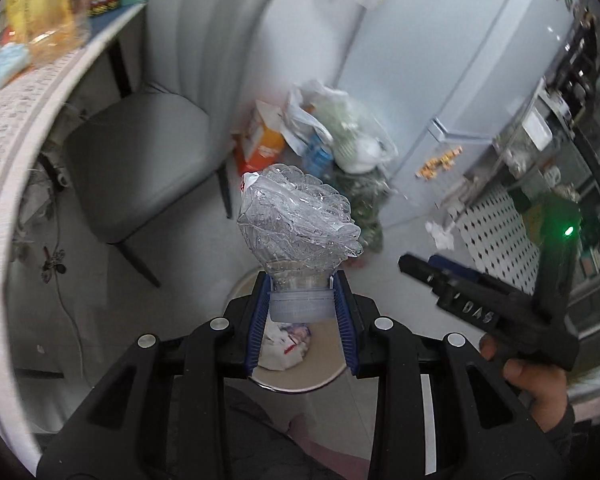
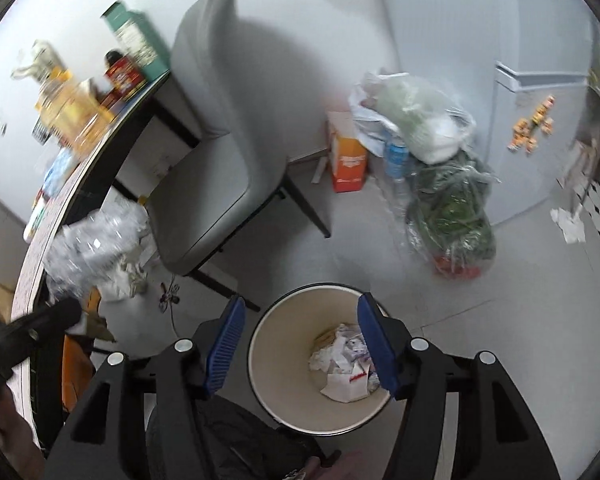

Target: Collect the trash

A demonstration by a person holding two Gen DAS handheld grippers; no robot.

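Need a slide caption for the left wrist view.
Left tongs grip crushed plastic bottle by its cap above the trash bin.

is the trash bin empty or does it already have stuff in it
Not empty. The trash bin holds crumpled paper scraps lying at its bottom, well below the rim; most of its inner wall is bare.

A crushed bottle (image 1: pixel 298 216) is held above the waste bin (image 2: pixel 268 384), in which crumpled paper (image 2: pixel 346 364) is lying. Behind the bin a chair (image 2: pixel 216 152) is tucked beside the table (image 2: pixel 80 184); right of it, bags (image 2: pixel 424 128) are heaped against a fridge (image 2: pixel 540 120).
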